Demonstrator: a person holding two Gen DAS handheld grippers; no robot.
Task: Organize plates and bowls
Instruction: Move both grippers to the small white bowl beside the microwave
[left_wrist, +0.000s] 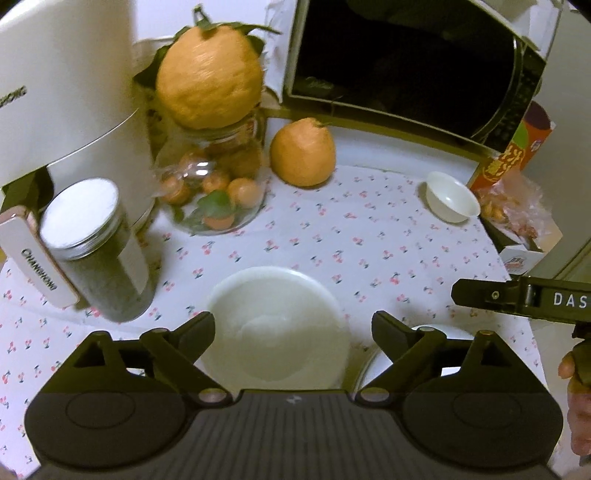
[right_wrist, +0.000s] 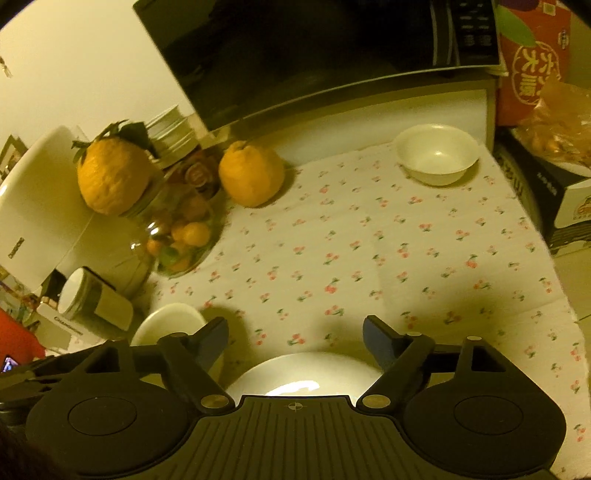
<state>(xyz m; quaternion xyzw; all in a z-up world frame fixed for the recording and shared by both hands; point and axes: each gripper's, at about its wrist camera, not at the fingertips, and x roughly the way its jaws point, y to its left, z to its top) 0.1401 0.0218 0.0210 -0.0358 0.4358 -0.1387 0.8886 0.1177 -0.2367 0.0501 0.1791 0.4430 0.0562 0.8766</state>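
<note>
Left wrist view: metal-lidded jar (left_wrist: 98, 251) far left on the bench (left_wrist: 332, 243); glass jar of small oranges (left_wrist: 214, 192) next, big citrus (left_wrist: 208, 74) sitting on it; left claw (left_wrist: 293, 328) spread wide, nothing gripped, white plate (left_wrist: 277, 325) on the cloth between its fingers; second citrus (left_wrist: 303, 153) behind; small white bowl (left_wrist: 452, 197) far right near the microwave (left_wrist: 406, 62). Right wrist view: right claw (right_wrist: 295, 336) wide, empty, another white plate (right_wrist: 303, 373) below it; same small bowl (right_wrist: 437, 153) back right.
</note>
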